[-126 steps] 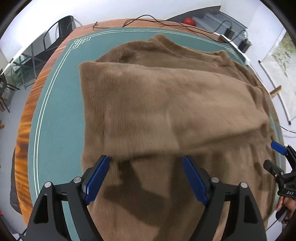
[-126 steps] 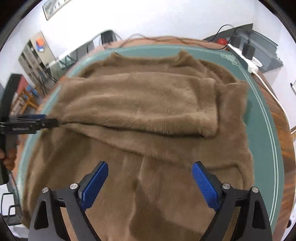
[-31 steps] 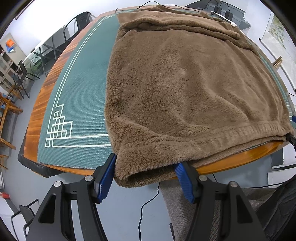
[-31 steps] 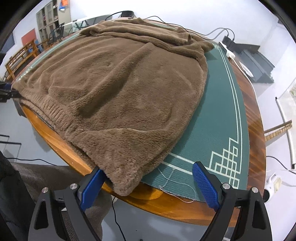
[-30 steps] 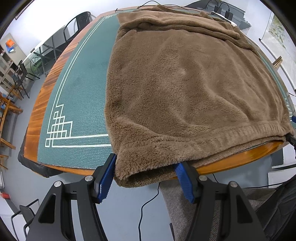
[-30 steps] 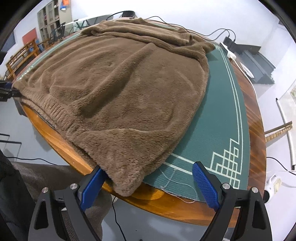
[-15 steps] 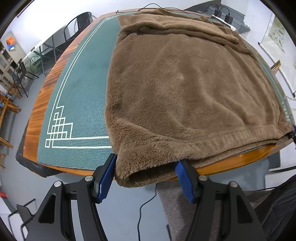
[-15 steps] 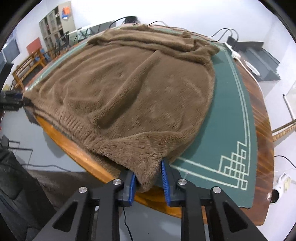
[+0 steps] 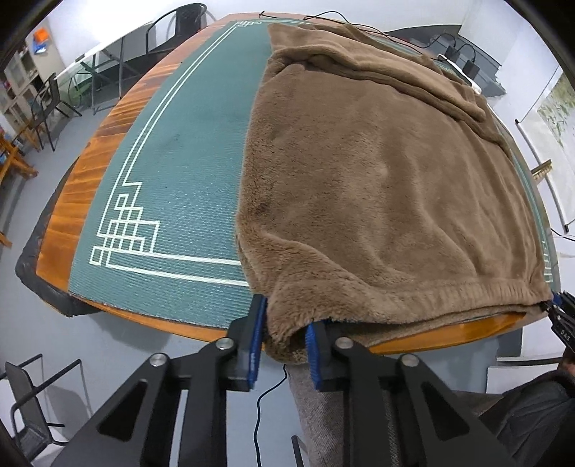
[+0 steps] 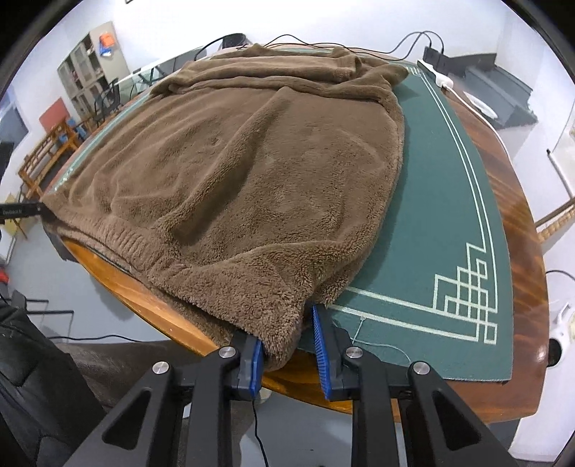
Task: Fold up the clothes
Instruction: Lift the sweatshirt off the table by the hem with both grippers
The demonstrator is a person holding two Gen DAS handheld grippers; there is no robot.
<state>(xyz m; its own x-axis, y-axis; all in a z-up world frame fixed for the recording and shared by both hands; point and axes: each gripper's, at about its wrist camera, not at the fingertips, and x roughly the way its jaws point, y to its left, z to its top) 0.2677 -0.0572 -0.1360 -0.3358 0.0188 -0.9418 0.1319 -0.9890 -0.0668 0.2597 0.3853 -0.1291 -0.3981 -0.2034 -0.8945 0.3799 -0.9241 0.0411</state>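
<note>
A brown fleece sweater (image 9: 377, 186) lies spread over a green mat (image 9: 172, 186) on a wooden table, its ribbed hem hanging at the near edge. My left gripper (image 9: 284, 341) is shut on the hem's left corner. My right gripper (image 10: 287, 345) is shut on the hem's right corner of the sweater (image 10: 251, 172). Each gripper shows at the edge of the other's view: the right gripper (image 9: 560, 316) and the left gripper (image 10: 21, 210). The sleeves lie folded across the far part of the sweater.
The wooden table rim (image 10: 359, 391) runs just ahead of both grippers. A power strip and cables (image 10: 442, 77) lie at the far right. Chairs (image 9: 169, 32) and shelving (image 10: 90, 72) stand beyond the table. A cable (image 9: 266, 395) hangs below the edge.
Both grippers dropped from above the sweater to its hem at the near table edge. The right gripper shut on its corner half a second ago; the left has shut on its corner since.
</note>
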